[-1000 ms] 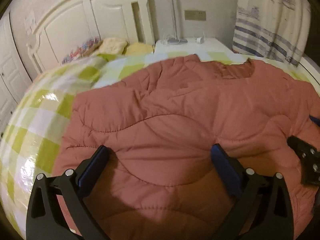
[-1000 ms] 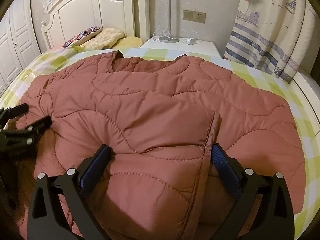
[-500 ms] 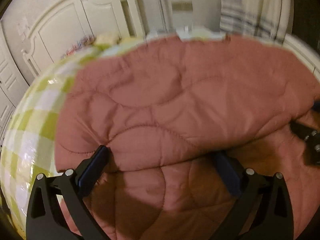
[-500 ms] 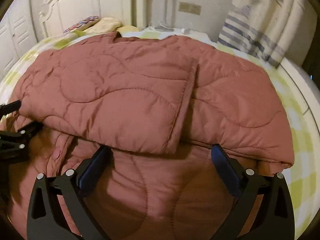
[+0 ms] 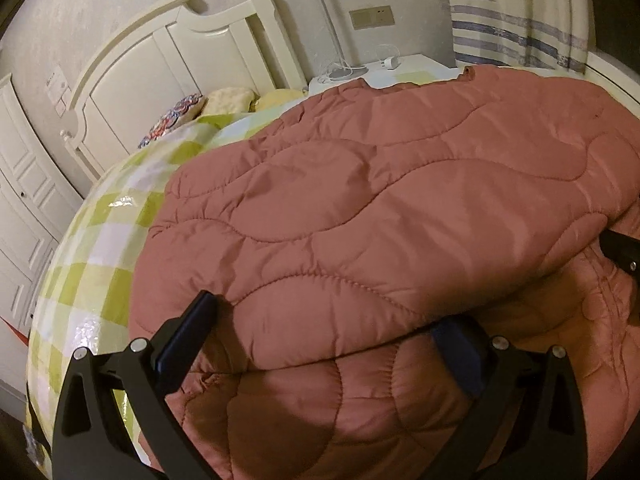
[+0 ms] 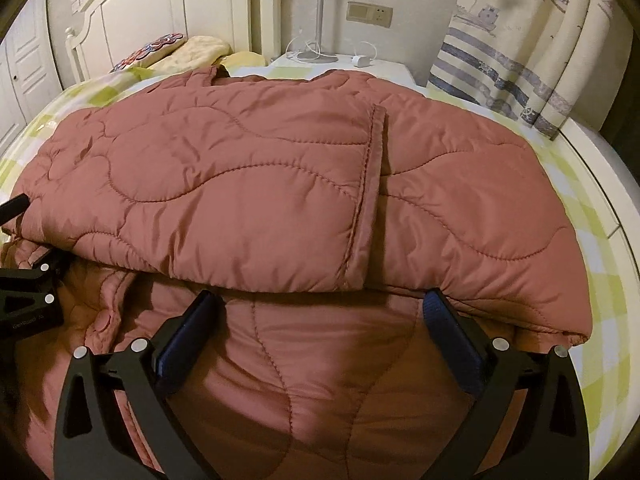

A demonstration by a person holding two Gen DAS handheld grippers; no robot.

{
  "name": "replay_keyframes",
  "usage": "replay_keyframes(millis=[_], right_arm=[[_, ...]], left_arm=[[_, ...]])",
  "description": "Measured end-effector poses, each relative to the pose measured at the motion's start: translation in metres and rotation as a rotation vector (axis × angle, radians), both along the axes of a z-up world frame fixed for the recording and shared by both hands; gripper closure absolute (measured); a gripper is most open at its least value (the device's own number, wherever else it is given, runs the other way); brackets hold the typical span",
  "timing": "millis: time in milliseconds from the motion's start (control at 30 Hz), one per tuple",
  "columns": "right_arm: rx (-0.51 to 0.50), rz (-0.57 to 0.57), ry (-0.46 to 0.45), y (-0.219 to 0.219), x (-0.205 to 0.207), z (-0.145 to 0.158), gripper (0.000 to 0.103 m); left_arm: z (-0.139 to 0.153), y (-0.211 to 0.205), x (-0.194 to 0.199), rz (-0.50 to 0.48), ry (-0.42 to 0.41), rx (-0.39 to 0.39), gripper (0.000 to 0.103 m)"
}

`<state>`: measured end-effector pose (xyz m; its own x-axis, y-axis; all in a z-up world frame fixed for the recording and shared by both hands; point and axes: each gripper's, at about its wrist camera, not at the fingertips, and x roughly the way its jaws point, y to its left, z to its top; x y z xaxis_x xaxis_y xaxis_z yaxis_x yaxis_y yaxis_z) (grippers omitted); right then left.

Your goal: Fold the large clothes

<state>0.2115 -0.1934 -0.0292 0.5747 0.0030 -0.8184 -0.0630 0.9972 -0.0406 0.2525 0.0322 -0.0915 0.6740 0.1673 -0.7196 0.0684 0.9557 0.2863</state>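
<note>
Left gripper (image 5: pixel 328 328) and right gripper (image 6: pixel 324 312) both stand wide apart, gripping nothing. The quilted coat (image 6: pixel 280 184) lies directly ahead on the bed (image 5: pixel 100 240), its folded edge running crosswise, apparently touching both sets of fingertips; contact is unclear.

Dusty red quilting on green-and-white checks

The quilted coat (image 6: pixel 260 184) is a dusty brick red with wavy stitched lines; the bedsheet (image 5: pixel 100 248) is checked in lime green and white. The headboard (image 5: pixel 168 68) is cream-white, the curtain (image 6: pixel 504 52) cream with blue-grey stripes, one pillow (image 6: pixel 156 50) flowered in red and blue. The gripper fingers (image 6: pixel 188 340) are black with blue pads.
</note>
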Motion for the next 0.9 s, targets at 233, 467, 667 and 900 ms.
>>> replay_keyframes(millis=[233, 467, 667, 900], right_arm=[[0.028, 0.058, -0.075, 0.017, -0.053, 0.024, 0.005], [-0.047, 0.098, -0.009, 0.037, -0.05, 0.001, 0.005], [-0.068, -0.026, -0.043, 0.005, -0.063, 0.014, 0.005], [0.03, -0.232, -0.029, -0.06, -0.07, 0.003, 0.005]], left_arm=[[0.023, -0.005, -0.052, -0.067, -0.065, -0.082, 0.002], [0.0, -0.015, -0.034, -0.075, 0.069, -0.132, 0.002], [0.012, 0.036, -0.048, 0.101, -0.006, -0.176, 0.002], [0.01, 0.067, -0.042, 0.228, 0.019, -0.22, 0.002]])
